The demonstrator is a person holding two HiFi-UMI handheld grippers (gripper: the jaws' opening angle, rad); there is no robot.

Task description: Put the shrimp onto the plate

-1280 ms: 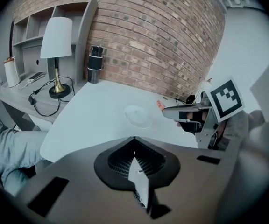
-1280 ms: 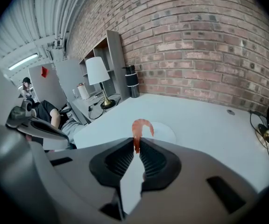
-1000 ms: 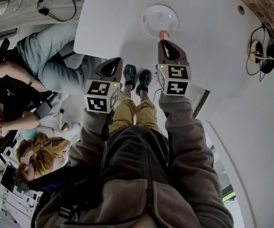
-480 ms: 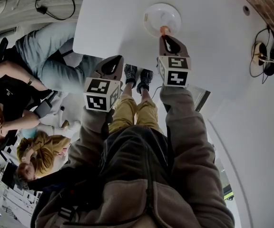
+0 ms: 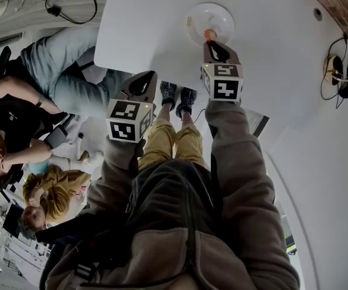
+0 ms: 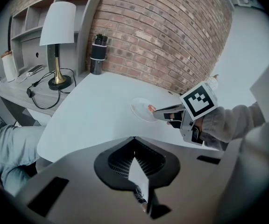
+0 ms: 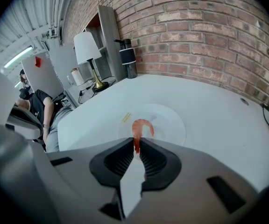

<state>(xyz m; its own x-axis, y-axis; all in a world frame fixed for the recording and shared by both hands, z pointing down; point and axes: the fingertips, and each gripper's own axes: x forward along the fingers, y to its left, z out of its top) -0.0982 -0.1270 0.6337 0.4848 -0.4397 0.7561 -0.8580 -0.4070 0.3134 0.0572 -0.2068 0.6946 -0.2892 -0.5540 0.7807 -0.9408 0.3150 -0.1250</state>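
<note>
There is one shrimp (image 7: 141, 127), one plate (image 7: 174, 125) and two grippers. The right gripper (image 7: 136, 147) pinches the shrimp's tail at its tips, and the rest of the shrimp curls out over the plate. The left gripper (image 6: 134, 143) has its jaws pressed together with nothing between them.

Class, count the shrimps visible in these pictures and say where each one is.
1. The shrimp is pinched in the right gripper's jaws, over the white plate. No other shows.

We note brick wall (image 7: 204, 27) behind white worktop (image 7: 218, 111); grey shelf unit (image 7: 107, 36) at its end, white-shaded brass lamp (image 6: 57, 29) and dark bottle (image 6: 96, 55) beside; strip light (image 7: 17, 56) overhead.
</note>
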